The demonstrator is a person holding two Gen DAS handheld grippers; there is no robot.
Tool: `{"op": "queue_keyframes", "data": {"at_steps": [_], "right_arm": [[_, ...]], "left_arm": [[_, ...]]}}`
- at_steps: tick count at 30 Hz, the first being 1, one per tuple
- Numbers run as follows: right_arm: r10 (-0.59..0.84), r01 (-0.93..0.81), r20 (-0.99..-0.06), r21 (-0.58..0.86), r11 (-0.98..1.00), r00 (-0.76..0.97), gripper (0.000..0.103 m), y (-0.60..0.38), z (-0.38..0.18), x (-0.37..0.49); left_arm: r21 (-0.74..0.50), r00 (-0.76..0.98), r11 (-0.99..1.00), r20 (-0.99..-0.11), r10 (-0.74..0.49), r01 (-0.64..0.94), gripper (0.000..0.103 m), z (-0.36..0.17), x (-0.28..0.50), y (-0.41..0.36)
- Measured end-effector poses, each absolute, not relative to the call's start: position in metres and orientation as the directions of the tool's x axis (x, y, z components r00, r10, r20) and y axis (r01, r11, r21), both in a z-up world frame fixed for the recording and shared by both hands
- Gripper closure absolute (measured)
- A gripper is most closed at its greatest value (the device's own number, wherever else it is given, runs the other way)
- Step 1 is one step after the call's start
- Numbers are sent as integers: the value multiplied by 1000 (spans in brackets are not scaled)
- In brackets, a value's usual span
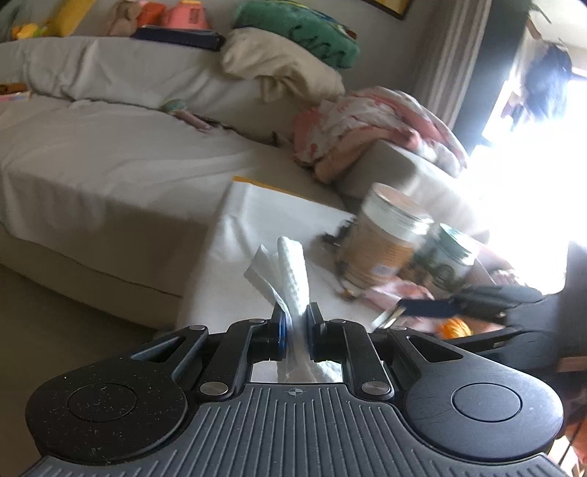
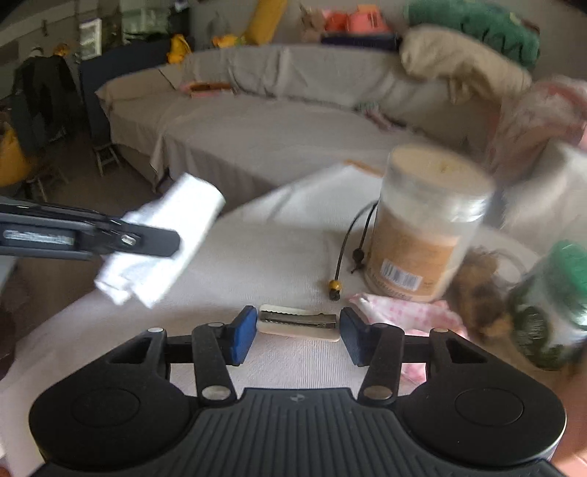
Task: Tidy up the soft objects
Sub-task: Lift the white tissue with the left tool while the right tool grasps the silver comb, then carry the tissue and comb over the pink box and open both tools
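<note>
Left claw (image 1: 295, 323): jaws clamped on a folded white paper towel (image 1: 290, 271), which stands up between the blue pads and trails out behind them. In the right wrist view the same claw (image 2: 161, 240) enters from the left edge, carrying the towel (image 2: 161, 242) in the air above the surface (image 2: 256, 257), clear of the cloth that covers it.

Right claw (image 2: 297, 332): jaws apart, one blue pad on either side of a cream hair clip with a metal spring bar (image 2: 298, 323). The clip lies flat on the white cloth; neither pad presses on it.

On the surface, to the right of the clip: a pink patterned cloth (image 2: 411, 315), a tall orange-labelled canister with a silver lid (image 2: 425, 224), and a green-lidded jar (image 2: 550, 308) tilted near the frame edge. A thin black cord with a yellow bead (image 2: 334, 284) lies just left of the canister. A brown furry object (image 2: 480, 271) sits between the canister and the jar; it is too blurred to name.

Background: a sofa (image 1: 110, 154) under a pale cover, a cream cushion (image 1: 279, 66) with a green pillow (image 1: 301, 29) on top, and a pink blanket (image 1: 367, 124) heaped at the sofa's right end.
</note>
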State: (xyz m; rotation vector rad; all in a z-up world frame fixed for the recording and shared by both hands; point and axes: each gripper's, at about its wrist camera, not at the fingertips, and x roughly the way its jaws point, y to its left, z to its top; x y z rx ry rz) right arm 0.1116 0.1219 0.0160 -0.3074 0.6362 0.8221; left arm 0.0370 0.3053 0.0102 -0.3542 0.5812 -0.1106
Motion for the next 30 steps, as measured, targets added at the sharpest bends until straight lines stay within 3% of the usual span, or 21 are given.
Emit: {"op": "queue_keyframes", "data": {"at_steps": [5, 10, 15, 19, 22, 25, 26, 30], "right_arm": [[590, -724, -552, -36, 689, 589, 53, 48, 53, 66], [450, -581, -486, -154, 799, 749, 53, -45, 68, 17], [306, -422, -442, -193, 886, 843, 53, -118, 71, -4], [248, -336, -419, -149, 930, 873, 53, -157, 69, 3], [213, -283, -428, -107, 953, 878, 53, -177, 59, 16], [182, -250, -447, -98, 963, 876, 53, -186, 51, 26], [172, -243, -450, -105, 964, 876, 53, -188, 50, 30], [175, -241, -452, -94, 966, 875, 53, -188, 53, 54]], "left_arm": [[-369, 783, 912, -507, -360, 180, 90, 30, 28, 262], [-408, 703, 835, -465, -537, 368, 89, 58, 38, 194], [-426, 646, 746, -382, -661, 512, 89, 100, 86, 111], [-517, 587, 668, -341, -734, 535, 87, 104, 158, 48], [-578, 534, 680, -436, -724, 451, 79, 73, 211, 13], [-378, 531, 843, -657, -535, 383, 78, 40, 236, -21], [-339, 526, 863, -689, -499, 375, 78, 33, 239, -24], [-499, 510, 765, -570, -644, 408, 78, 38, 237, 0]]}}
